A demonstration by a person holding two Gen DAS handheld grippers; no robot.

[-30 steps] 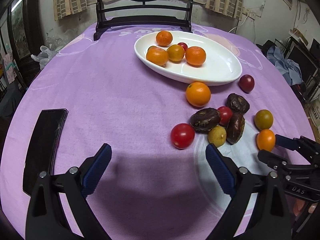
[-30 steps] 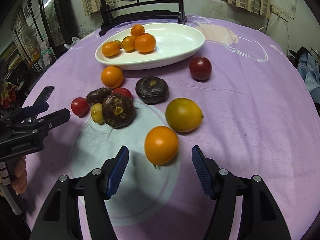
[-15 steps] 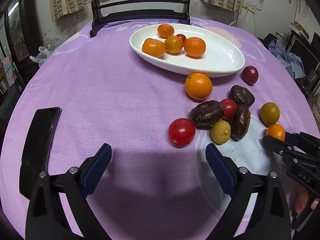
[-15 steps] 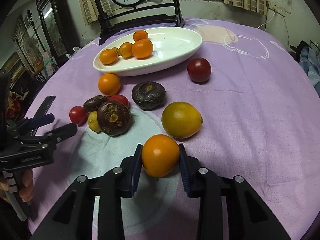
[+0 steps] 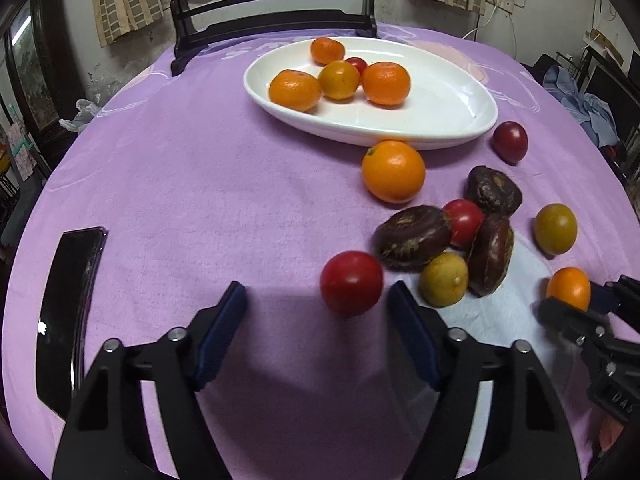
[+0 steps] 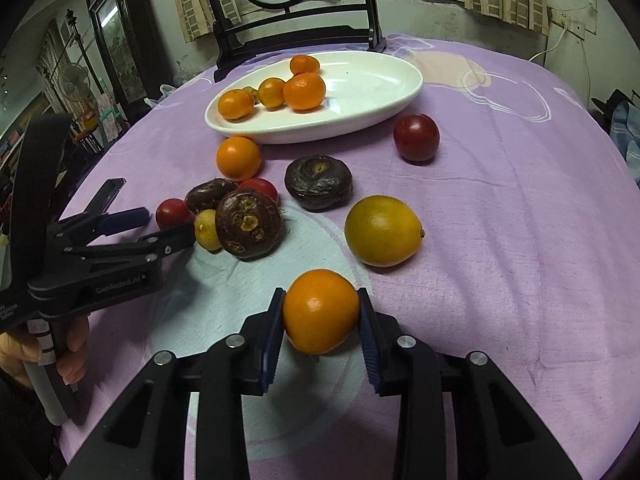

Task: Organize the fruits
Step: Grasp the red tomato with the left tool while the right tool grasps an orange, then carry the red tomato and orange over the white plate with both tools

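Note:
My right gripper is shut on a small orange and holds it just above the purple tablecloth; the orange also shows in the left wrist view. My left gripper is open, and a red tomato lies just ahead between its fingertips. The white oval plate at the back holds several oranges and a small red tomato. Loose on the cloth are an orange, three dark brown fruits, a yellow-green fruit and a dark red fruit.
A black phone lies at the left of the table. A dark wooden stand rises behind the plate. A larger yellow-orange fruit lies ahead of my right gripper. The table edge curves away on both sides.
My right gripper closed on the small orange and lifted it slightly. My left gripper moved forward toward the red tomato and narrowed its opening.

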